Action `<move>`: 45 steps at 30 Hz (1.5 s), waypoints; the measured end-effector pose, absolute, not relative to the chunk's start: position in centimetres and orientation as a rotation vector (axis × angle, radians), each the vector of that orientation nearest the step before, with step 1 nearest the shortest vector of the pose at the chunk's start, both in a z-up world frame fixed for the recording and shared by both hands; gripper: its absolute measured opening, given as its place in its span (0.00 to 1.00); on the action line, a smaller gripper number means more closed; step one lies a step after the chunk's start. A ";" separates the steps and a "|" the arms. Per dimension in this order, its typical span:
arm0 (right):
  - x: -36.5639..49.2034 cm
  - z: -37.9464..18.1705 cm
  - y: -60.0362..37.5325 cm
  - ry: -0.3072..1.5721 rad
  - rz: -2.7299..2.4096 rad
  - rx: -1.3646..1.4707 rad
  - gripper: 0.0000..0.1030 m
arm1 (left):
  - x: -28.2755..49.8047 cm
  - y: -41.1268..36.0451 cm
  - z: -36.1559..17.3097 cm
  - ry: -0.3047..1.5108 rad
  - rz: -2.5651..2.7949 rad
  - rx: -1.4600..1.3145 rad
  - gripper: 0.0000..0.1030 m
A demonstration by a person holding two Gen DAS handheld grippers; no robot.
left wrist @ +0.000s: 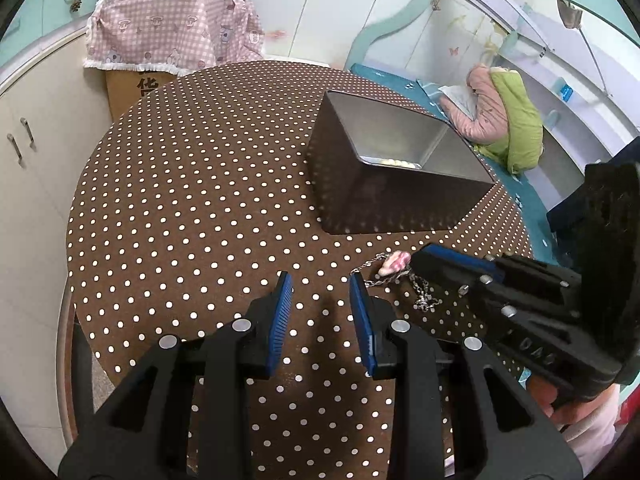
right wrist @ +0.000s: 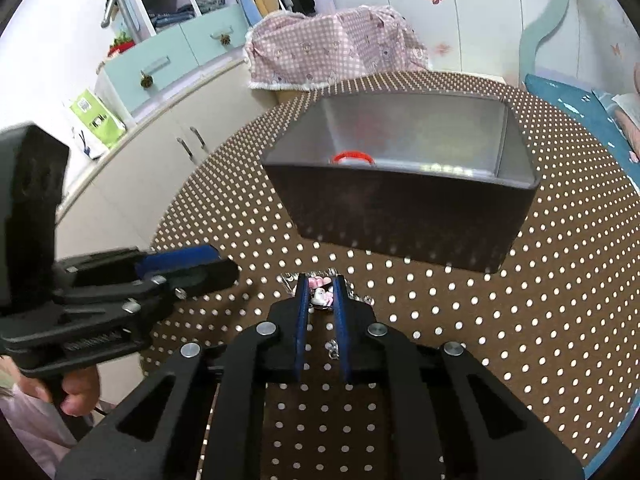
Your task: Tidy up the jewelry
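A silver chain with a pink charm (left wrist: pixel 394 262) lies on the dotted tablecloth just in front of the dark box (left wrist: pixel 400 204). My right gripper (right wrist: pixel 320 282) has its blue pads closed in on the charm (right wrist: pixel 322 296), with the chain trailing back between the fingers. In the left wrist view the right gripper (left wrist: pixel 416 266) comes in from the right onto the charm. My left gripper (left wrist: pixel 320 280) stands open beside it, nothing between its pads, and its right fingertip (left wrist: pixel 356 284) is next to the chain. Inside the box lie a red bangle (right wrist: pixel 352 157) and pale beads (left wrist: pixel 400 163).
The round table (left wrist: pixel 200 200) has a brown cloth with white dots. The box has a silver lining and a divider (left wrist: pixel 440 140). Behind the table stand a pink checked cover (left wrist: pixel 172 32), white cupboards (left wrist: pixel 36 140) and a teal surface with clothing (left wrist: pixel 508 120).
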State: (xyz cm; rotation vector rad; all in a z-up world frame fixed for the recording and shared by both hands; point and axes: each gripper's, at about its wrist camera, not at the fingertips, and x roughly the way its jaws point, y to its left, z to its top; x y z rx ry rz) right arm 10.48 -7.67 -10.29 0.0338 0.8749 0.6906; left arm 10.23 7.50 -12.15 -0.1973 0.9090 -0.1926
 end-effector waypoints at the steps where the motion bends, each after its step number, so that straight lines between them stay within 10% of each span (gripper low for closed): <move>1: 10.4 -10.0 -7.8 0.866 0.690 0.035 0.11 | 10.2 7.4 -12.1 0.907 -0.197 -0.197 0.30; 33: 10.0 -2.9 -12.0 0.657 0.691 0.152 0.10 | 13.4 -1.6 -10.3 0.817 -0.513 -0.145 0.54; 37: 10.2 -3.0 -12.2 0.659 0.692 0.161 0.10 | 14.3 -2.9 -11.5 0.871 -0.527 -0.132 0.11; 45: 10.6 -2.8 -13.1 0.648 0.673 0.185 0.04 | 14.1 -0.9 -9.6 0.831 -0.475 -0.170 0.09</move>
